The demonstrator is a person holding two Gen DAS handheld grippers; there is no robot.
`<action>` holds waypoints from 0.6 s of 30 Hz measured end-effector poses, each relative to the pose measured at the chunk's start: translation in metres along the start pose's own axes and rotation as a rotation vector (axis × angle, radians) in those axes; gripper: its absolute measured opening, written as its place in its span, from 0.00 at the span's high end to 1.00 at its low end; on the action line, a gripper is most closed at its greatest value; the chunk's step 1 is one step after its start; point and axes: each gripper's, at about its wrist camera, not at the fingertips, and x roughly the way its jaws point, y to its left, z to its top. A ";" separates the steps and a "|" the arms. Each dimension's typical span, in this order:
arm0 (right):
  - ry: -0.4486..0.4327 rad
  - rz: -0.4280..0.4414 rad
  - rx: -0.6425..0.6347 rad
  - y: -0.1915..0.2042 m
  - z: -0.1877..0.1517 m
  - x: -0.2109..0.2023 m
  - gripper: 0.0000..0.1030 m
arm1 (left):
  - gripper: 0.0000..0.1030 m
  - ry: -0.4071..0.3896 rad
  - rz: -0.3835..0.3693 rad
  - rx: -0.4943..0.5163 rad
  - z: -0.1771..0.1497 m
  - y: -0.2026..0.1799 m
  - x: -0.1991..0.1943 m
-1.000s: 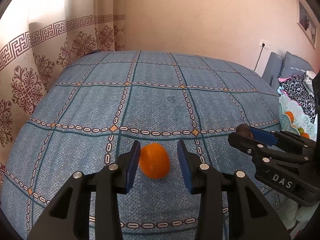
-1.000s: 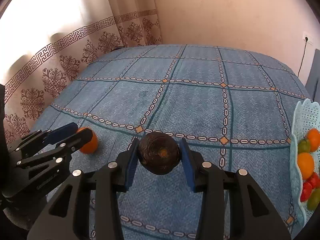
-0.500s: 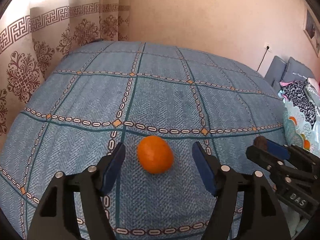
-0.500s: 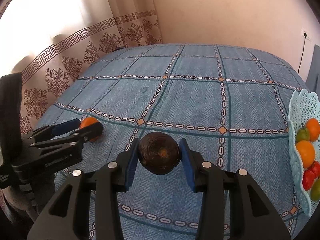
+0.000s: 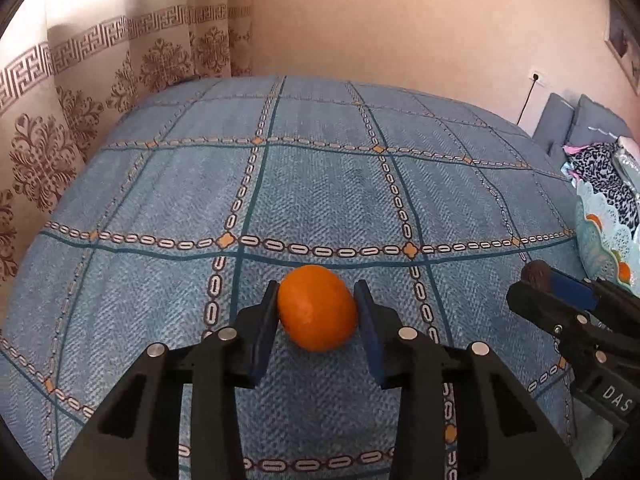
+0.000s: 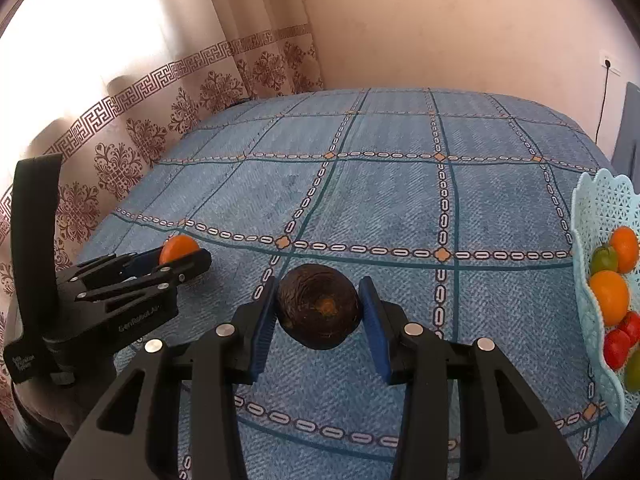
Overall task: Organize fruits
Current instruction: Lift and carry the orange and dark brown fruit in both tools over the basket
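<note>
- The left gripper point(image 5: 316, 312) is closing its jaws on the orange point(image 5: 317, 307); the fruit is sitting squarely between the two blue pads, both of which look to be touching its sides, and its underside looks to be resting on the bed point(image 5: 320, 184).
- The orange is lying with its slightly longer axis running left to right, so the pads are bearing on its narrower ends; that grip is looking centred rather than offset.
- The right gripper point(image 6: 319, 314) is holding its jaws clamped on a dark brown round fruit point(image 6: 318, 306), which is hanging clear above the bedspread.
- The pale blue lattice basket point(image 6: 596, 208) is standing at the far right edge of the bed, already carrying oranges, green fruits and red ones.
- The relation that matters: the basket is lying to the right of both grippers, and the right gripper is sitting between the left one and the basket, clearly the nearer of the two.
- Judging from that, the dark fruit is probably travelling first, with a short sweep to the right and over the scalloped rim.
- The orange is facing the longer trip across the bed, and the left hand is likely needing the right one out of its path to avoid the two rigs meeting.
</note>
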 end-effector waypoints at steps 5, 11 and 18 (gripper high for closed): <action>-0.011 0.001 0.008 -0.001 -0.001 -0.007 0.59 | 0.63 -0.022 0.007 0.015 -0.003 -0.009 -0.012; -0.022 0.004 0.017 -0.004 -0.004 -0.015 0.59 | 0.63 -0.036 0.013 0.029 -0.008 -0.019 -0.023; -0.033 0.003 0.022 -0.009 -0.010 -0.027 0.59 | 0.63 -0.040 0.012 0.039 -0.014 -0.027 -0.033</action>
